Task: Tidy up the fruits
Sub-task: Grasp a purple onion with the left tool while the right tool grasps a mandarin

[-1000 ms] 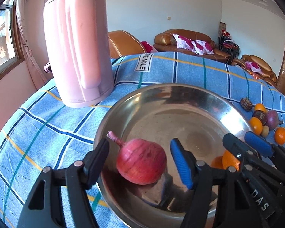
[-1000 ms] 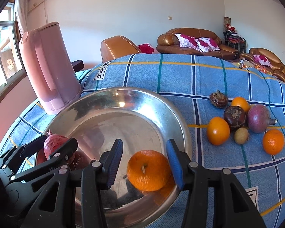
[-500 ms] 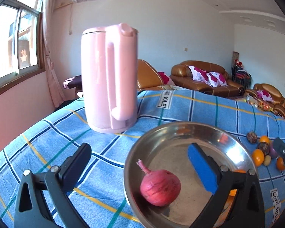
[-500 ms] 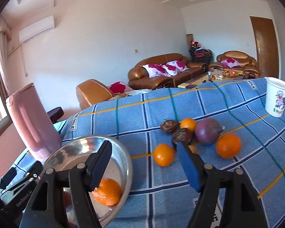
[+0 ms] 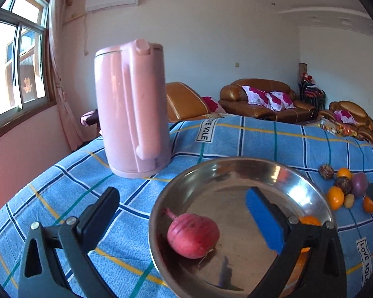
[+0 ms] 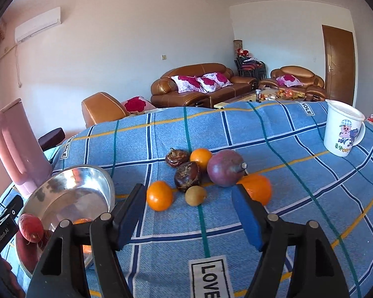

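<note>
A steel bowl point(image 5: 236, 161) on the blue checked cloth holds a red, onion-like fruit point(image 5: 192, 236) and an orange point(image 5: 308, 221). My left gripper point(image 5: 181, 198) stands wide open above the bowl's near left side, its fingers clear of the red fruit. To the right my right gripper point(image 6: 189, 193) is open and points at a loose cluster of fruit: an orange point(image 6: 159, 198), a small brown fruit point(image 6: 196, 195), a dark wrinkled fruit point(image 6: 187, 176), a purple fruit point(image 6: 225, 167) and another orange point(image 6: 256, 188), partly behind the right finger. Nothing is between its pads.
A tall pink kettle point(image 5: 131, 124) stands behind the bowl on the left. A white cartoon mug point(image 6: 343, 131) sits at the far right of the table. The bowl point(image 6: 62, 188) lies left of the fruit cluster. Sofas stand beyond the table.
Both grippers opened and let go of their fruit in the bowl. The left one drew back and up from the red fruit. The right one swung right to the fruit cluster.
</note>
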The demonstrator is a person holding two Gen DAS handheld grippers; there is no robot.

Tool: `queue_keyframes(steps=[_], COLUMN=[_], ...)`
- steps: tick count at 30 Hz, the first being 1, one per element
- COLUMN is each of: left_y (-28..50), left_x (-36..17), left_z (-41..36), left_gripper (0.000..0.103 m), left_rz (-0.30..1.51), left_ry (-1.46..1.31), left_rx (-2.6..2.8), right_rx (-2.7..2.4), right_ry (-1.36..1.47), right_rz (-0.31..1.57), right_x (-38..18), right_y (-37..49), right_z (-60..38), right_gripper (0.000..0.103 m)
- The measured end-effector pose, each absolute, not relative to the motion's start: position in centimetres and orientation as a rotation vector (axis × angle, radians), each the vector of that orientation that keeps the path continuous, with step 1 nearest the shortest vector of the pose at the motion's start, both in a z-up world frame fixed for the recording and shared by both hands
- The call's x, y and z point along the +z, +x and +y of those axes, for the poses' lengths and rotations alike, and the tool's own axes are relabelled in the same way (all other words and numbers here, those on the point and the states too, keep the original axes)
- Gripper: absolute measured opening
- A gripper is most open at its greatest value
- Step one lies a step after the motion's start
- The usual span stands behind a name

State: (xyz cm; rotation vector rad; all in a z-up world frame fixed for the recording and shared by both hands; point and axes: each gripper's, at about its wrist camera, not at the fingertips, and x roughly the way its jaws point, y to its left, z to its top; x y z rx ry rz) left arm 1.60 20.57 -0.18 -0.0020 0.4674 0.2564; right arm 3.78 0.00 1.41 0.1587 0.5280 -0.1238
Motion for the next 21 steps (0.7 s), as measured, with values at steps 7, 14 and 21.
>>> queue_keyframes(steps=[7,14,21], left_y=[1.2,1.3,0.7], left_x=[0.0,0.0,0.1], left_z=[18.5,15.8,10.9], left_gripper=[0.103,0.103,0.103], left_rz=[0.467,0.49,0.48], left_ry=[0.019,0.013,0.071], left_rx=[0.202,0.111,0.007], right_rx=[-0.143,-0.191,-0.238], right_ry=[0.151,0.178,0.194], right_rz=[0.531,0.549,0.585], right_x=[1.3,1.2,0.8], right_y=[3.1,2.8,2.7], right_z=[-2.9,-6.4,-9.3], right_gripper=[0.073,0.073,0.072])
